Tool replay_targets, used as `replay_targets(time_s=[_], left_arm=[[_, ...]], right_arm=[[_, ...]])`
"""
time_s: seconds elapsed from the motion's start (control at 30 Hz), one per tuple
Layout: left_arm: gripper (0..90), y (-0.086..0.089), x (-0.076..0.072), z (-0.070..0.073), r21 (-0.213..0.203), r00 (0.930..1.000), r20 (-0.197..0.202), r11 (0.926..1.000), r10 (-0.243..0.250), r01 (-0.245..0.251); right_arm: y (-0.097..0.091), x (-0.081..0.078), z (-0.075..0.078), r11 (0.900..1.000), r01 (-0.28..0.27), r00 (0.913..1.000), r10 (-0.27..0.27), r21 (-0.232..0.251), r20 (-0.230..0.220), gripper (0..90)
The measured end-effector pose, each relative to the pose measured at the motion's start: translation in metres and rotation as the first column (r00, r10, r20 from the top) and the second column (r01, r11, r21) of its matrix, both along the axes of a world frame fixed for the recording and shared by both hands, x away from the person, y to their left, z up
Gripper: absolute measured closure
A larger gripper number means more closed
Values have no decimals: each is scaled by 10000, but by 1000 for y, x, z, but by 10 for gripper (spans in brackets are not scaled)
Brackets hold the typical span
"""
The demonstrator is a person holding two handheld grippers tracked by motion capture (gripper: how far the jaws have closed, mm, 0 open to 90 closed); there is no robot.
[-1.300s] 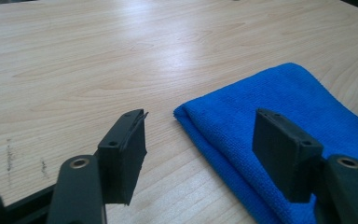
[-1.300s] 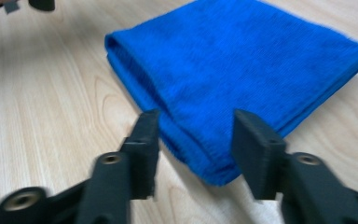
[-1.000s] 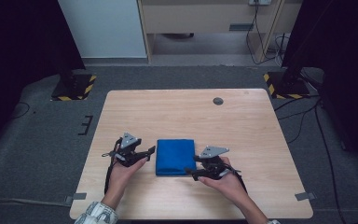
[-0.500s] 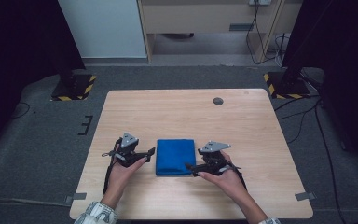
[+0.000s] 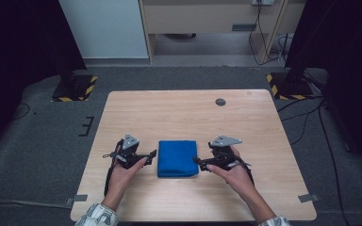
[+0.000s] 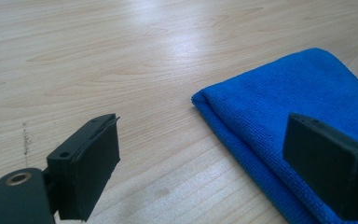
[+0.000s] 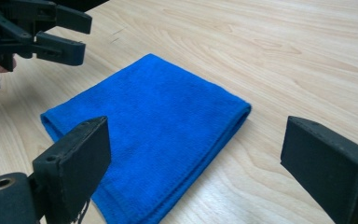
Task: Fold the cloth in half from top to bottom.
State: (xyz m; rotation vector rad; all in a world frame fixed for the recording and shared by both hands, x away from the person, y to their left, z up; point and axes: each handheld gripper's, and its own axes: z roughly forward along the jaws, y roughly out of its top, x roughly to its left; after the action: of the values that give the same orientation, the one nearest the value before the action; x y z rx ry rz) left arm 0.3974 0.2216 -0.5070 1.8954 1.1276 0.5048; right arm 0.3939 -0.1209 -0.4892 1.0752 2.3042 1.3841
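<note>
Holding both tongs spread with nothing between them, I have just been letting the jaws of each one open wider. My left gripper (image 5: pixel 150 156) sits at the cloth's nine o'clock edge, tips just beside it; in the left gripper view one jaw hangs over the blue cloth (image 6: pixel 303 116) and the other over bare wood. My right gripper (image 5: pixel 199 161) waits at the three o'clock edge, close to the fabric without pinching it, and in the right gripper view the blue cloth (image 7: pixel 154 135) lies flat under the gap between the jaws, with my left gripper (image 7: pixel 86 35) at about ten o'clock beyond it. The blue cloth (image 5: pixel 177 158) rests folded into a neat square near the six o'clock side of the table (image 5: pixel 179 113). I judge it light, soft and limp, not fragile, its nap offering grip. A corner or the thick folded edge looks best to pinch; layers may otherwise slide apart.
</note>
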Motion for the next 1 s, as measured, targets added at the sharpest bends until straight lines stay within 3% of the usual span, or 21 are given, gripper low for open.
replay_targets(time_s=[0.57, 1.0], left_arm=[[91, 2, -1, -1, -118, 9999, 2, 9998, -149, 149], [92, 4, -2, -3, 9, 9996, -99, 9997, -257, 257]], right_arm=[[-26, 3, 0, 9986, 526, 9986, -526, -72, -32, 76], [-64, -3, -9, 9937, 1063, 9942, -1069, -366, -149, 76]])
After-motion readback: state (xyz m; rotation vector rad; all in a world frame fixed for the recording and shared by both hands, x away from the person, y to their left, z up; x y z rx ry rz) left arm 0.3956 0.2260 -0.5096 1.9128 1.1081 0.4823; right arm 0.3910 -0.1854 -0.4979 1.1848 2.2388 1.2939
